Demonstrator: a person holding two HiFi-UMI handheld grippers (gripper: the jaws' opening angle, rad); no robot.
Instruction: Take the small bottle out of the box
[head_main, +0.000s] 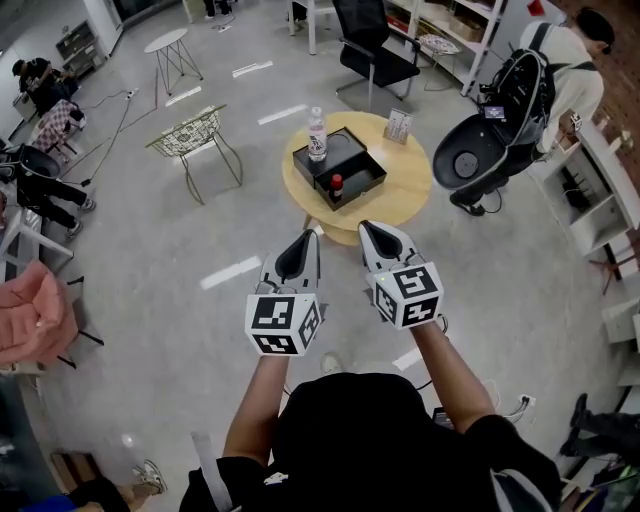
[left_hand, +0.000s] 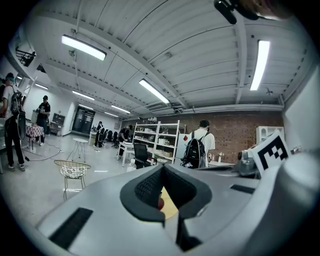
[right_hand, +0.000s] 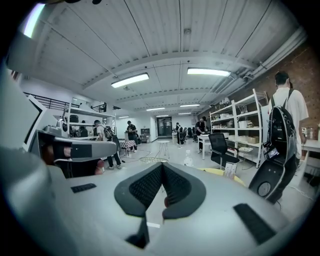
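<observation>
In the head view a small red-capped bottle (head_main: 336, 185) stands inside an open black box (head_main: 340, 165) on a round yellow table (head_main: 405, 185). Both grippers are held side by side well short of the table, above the floor. The left gripper (head_main: 313, 235) is shut with nothing in it, and so is the right gripper (head_main: 365, 227). The left gripper view looks along its shut jaws, with the red cap (left_hand: 160, 203) and a strip of the table showing below the tips of the left gripper (left_hand: 162, 167). In its own view the right gripper (right_hand: 162, 165) points toward the table (right_hand: 220, 172).
A clear water bottle (head_main: 317, 135) stands at the box's far left corner, and a small card stand (head_main: 398, 125) sits on the table. Around the table are a wire chair (head_main: 190, 135), a black office chair (head_main: 375, 55), a black pod seat (head_main: 480, 150) and a person with a backpack (head_main: 560, 70).
</observation>
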